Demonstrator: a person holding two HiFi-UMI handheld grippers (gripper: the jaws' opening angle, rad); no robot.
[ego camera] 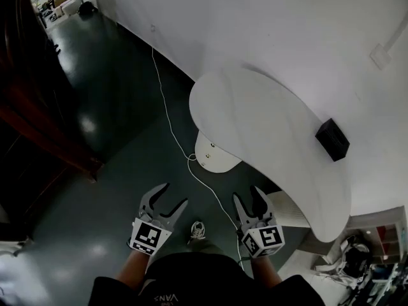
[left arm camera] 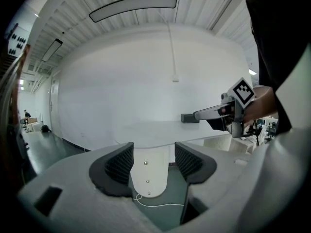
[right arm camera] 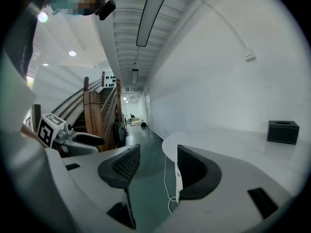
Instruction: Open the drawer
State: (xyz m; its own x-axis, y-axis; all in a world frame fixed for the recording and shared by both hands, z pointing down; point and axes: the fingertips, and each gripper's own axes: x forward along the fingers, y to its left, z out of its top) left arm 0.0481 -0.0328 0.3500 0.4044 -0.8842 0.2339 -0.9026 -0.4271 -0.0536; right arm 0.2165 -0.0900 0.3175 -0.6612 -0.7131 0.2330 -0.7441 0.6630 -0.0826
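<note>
White table [ego camera: 268, 107] stands against the wall, with a black box [ego camera: 332, 139] on its far right side. A white leg panel [ego camera: 213, 152] with screw heads shows below the near edge of the table. A thin white cable [ego camera: 167, 107] runs over the dark floor [ego camera: 115, 88] to the foot of that panel.

I hold my left gripper [ego camera: 176, 194] and right gripper [ego camera: 246, 193] low and close to my body, side by side and apart from each other.

1. Left gripper: jaws are wide apart and hold nothing. Seen between them are the leg panel and a loop of cable, both well ahead and not touched.
2. Right gripper: jaws are wide apart and hold nothing. Seen between them are the floor and the cable. The edge of the leg panel shows just beside the right-hand jaw.

A white drawer unit [ego camera: 290, 210] sits under the right part of the table. It lies ahead and to the right of the right gripper, outside both pairs of jaws and clear of them. Its drawer fronts are too small to tell apart.
</note>
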